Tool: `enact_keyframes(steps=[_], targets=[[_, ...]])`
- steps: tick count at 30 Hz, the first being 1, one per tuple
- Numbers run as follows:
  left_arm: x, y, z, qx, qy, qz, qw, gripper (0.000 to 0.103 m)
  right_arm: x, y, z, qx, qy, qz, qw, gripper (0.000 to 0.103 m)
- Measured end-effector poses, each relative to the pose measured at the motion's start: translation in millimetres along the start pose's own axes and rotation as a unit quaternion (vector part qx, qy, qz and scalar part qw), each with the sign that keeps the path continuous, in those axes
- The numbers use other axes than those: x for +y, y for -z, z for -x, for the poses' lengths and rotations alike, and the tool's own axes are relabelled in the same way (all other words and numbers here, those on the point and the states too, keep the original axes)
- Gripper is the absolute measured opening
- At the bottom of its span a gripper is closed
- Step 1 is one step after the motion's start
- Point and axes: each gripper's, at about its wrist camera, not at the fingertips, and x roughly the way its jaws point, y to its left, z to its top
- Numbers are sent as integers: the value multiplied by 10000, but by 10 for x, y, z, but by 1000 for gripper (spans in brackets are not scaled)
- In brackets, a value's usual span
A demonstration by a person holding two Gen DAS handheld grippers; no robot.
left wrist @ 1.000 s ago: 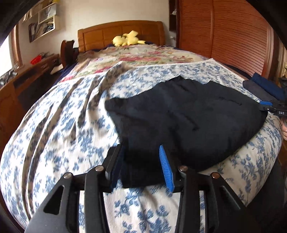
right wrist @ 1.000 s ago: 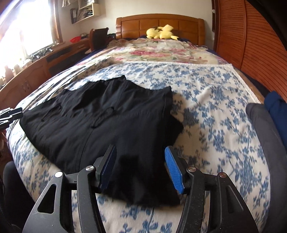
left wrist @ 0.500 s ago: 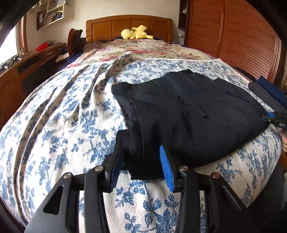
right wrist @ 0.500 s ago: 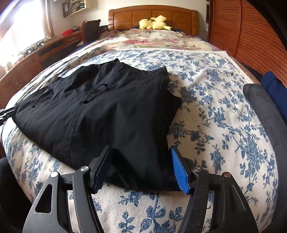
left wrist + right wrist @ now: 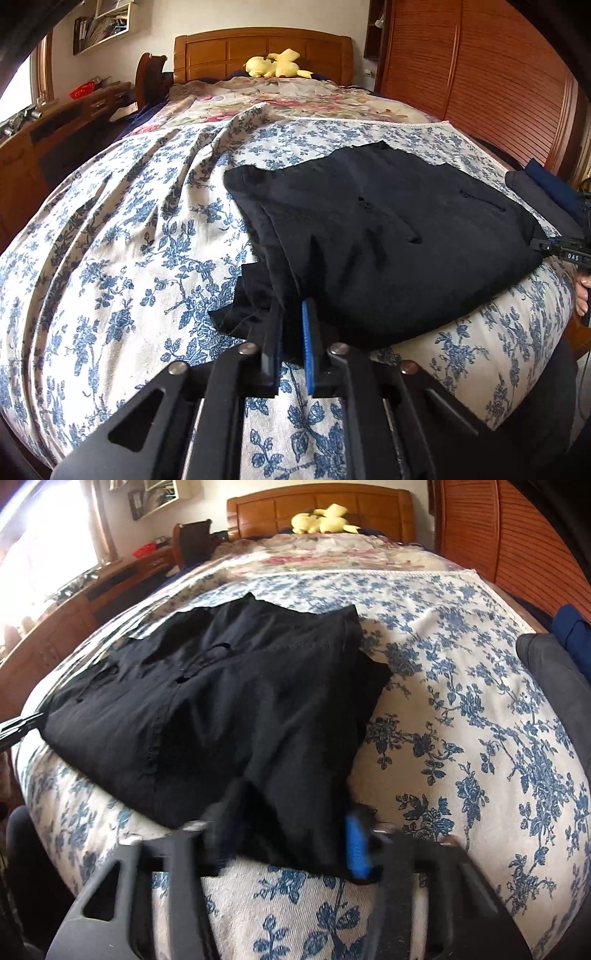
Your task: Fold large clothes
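A black garment lies folded flat across the near end of the bed. My left gripper is shut on its near left corner, and the cloth bunches up between the blue pads. In the right wrist view, blurred, the same garment has its near right hem between the fingers of my right gripper. Those jaws are closing and still stand apart around the cloth. Each gripper shows at the other view's edge: the right gripper and the left gripper.
The bed has a blue-flowered cover and a yellow plush toy at the wooden headboard. Folded grey and blue clothes lie on the right side. A slatted wardrobe stands to the right, a desk to the left. A hand shows at the bed's edge.
My left jaws have closed onto the garment's corner, pinching it up. My right gripper has sunk slightly toward the hem, and its jaws have begun to narrow.
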Motion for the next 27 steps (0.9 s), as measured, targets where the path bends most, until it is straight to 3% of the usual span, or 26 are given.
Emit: enact_keyframes(steps=[3, 9, 17, 22, 24, 27], targets=[[-60, -11, 142, -119, -17, -58, 9999, 4, -6, -11, 138, -133, -136, 59, 9998, 11], [-177, 69, 625, -359, 183, -73, 9992, 4, 121, 18, 529, -391, -159, 289, 9987, 7], [-315, 345, 978, -353, 77, -166, 9992, 6, 231, 379, 915, -159, -293, 493, 9982, 8], [-319, 409, 989, -322, -41, -119, 9994, 8, 180, 382, 914, -60, -111, 380, 9992, 22], [-309, 410, 1067, -456, -42, -41, 9989, 17, 104, 308, 955, -184, -170, 206, 9995, 43], [-321, 385, 1184, -682, -17, -28, 9977, 27, 62, 168, 996, -395, -125, 190, 9990, 48]])
